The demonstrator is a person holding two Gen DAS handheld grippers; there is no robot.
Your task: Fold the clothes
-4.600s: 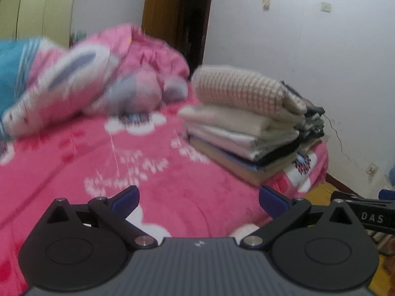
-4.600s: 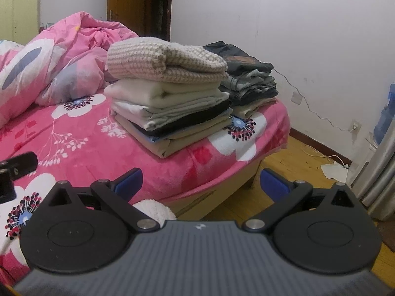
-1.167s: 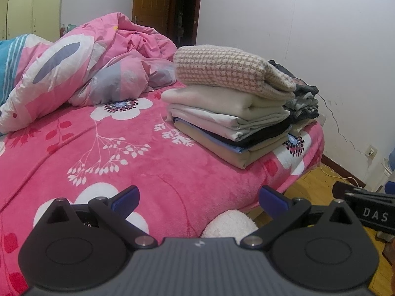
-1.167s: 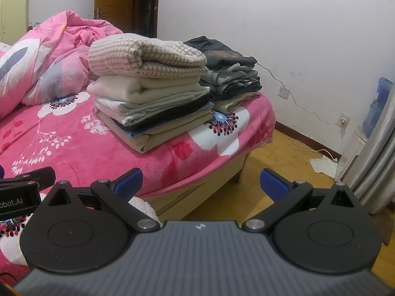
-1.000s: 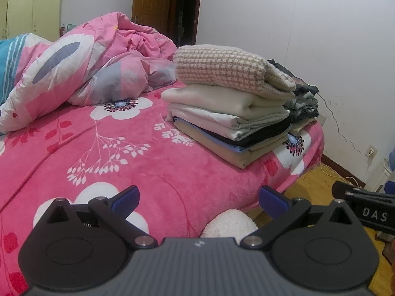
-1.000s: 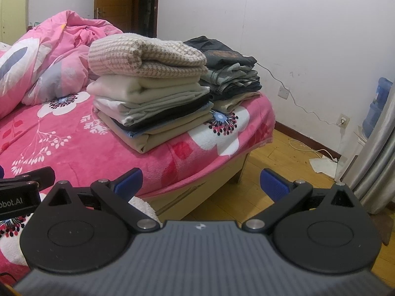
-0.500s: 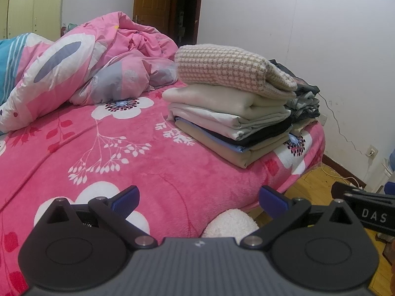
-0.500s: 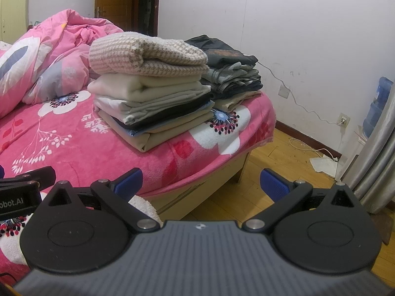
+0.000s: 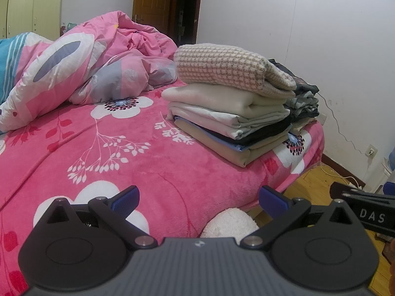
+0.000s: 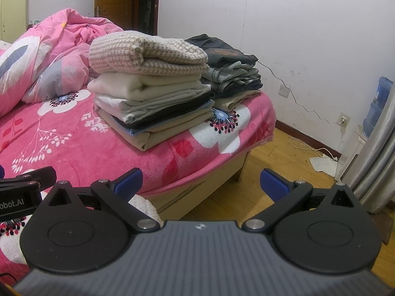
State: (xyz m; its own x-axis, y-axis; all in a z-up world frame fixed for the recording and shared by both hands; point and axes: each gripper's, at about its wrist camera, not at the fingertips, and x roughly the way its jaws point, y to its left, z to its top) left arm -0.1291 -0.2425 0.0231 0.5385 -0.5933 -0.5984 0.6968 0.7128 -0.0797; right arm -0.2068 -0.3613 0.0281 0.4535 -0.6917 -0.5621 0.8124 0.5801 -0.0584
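Note:
A stack of folded clothes (image 9: pixel 229 120) (image 10: pixel 153 108) rests near the foot corner of the pink floral bed (image 9: pixel 123 153) (image 10: pixel 61 133), topped by a pink-beige houndstooth knit (image 9: pixel 222 69) (image 10: pixel 148 51). Behind it lies a second, darker folded pile (image 9: pixel 303 98) (image 10: pixel 229 74). My left gripper (image 9: pixel 198 198) is open and holds nothing, low at the bed's near edge. My right gripper (image 10: pixel 200 183) is open too, over the bed corner and floor. Each gripper's body shows at the edge of the other's view.
A crumpled pink quilt (image 9: pixel 81 61) (image 10: pixel 49 56) lies toward the head of the bed. A white fluffy thing (image 9: pixel 229 224) (image 10: pixel 144 204) sits just below the bed edge. Wood floor (image 10: pixel 284 162), a wall socket with cable (image 10: pixel 343 119), a water bottle (image 10: pixel 376 106) and a grey curtain (image 10: pixel 372 162) are at the right.
Since 4.6 s ago both grippers have drawn back a little from the bed and steadied. Over the last second almost nothing has moved.

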